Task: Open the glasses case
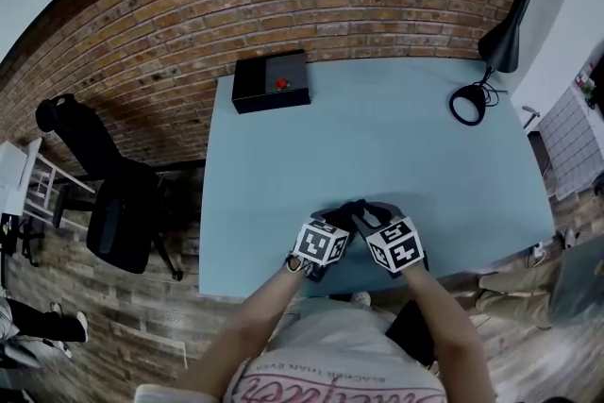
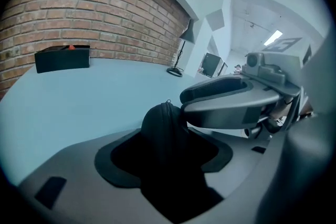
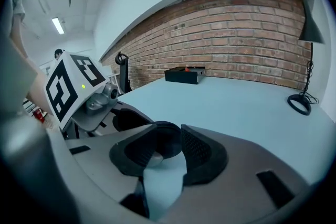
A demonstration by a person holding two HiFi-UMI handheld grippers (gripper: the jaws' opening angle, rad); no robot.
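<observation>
The table (image 1: 377, 137) spreads bare and open through the middle of the frame. A black box (image 1: 272, 81) stands at its upper-left corner and a lamp (image 1: 491, 61) at its upper right. Low at centre, just inside the near edge, is the black glasses case (image 1: 361, 210) (a zip seam runs over its rounded top). The left gripper (image 2: 165, 152) is clamped round its body. The right gripper (image 3: 169, 150) pinches one end, its jaws nearly together.

Bright, even light from ceiling strips (image 3: 58, 25) (fisheye bends edges, corners vignette dark).
</observation>
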